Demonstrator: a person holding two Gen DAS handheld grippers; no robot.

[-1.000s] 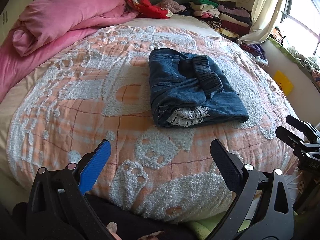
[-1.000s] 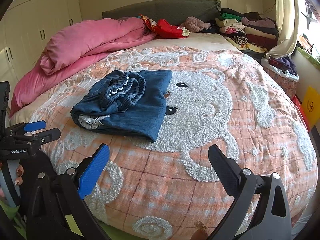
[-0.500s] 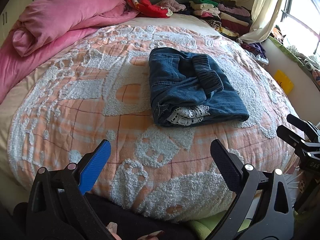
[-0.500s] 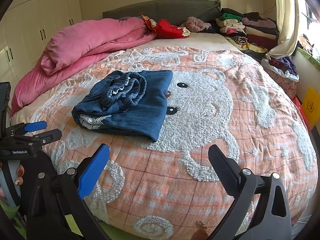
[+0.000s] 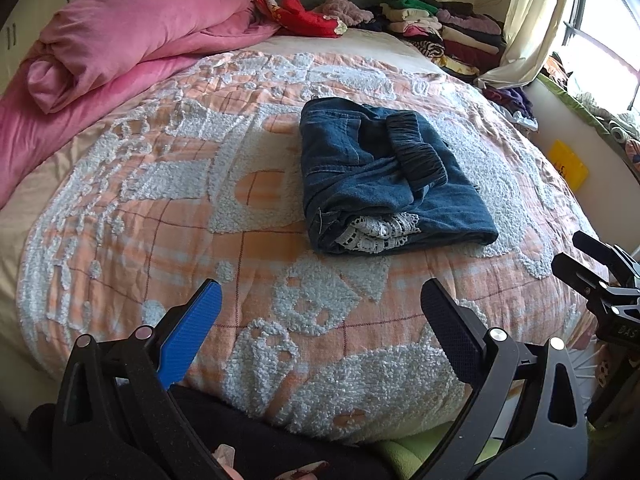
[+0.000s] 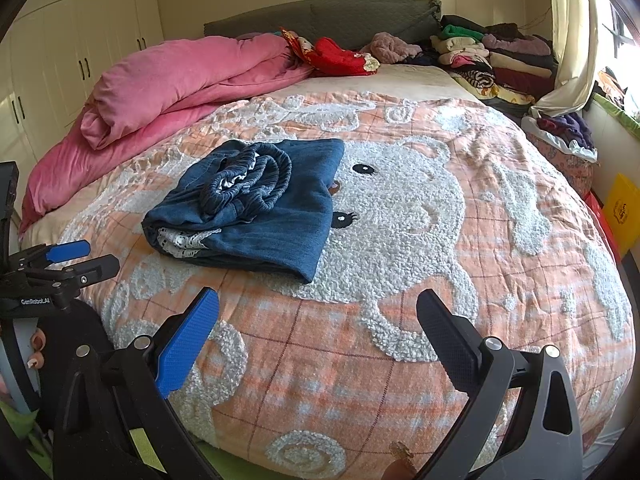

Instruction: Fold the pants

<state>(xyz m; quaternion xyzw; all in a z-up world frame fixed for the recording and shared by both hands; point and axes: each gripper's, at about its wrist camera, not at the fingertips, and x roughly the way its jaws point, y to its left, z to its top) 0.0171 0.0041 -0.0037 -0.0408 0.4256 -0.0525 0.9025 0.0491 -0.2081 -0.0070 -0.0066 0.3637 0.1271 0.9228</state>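
Both tools, left (image 5: 320, 312) and right (image 6: 318, 316), gape empty; pants (image 5: 380, 176) look folded, maybe tuck the bunched waistband (image 6: 248, 180) flat

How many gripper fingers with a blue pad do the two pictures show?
2. One is the left finger of the left gripper, the other the left finger of the right gripper. Both grippers hover open.

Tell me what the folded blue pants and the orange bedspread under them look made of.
The folded blue pants look like denim: matte weave, stitched seams, gathered elastic waistband, white lace trim. The orange checked bedspread seems soft woven cloth with raised, fluffy white tufting.
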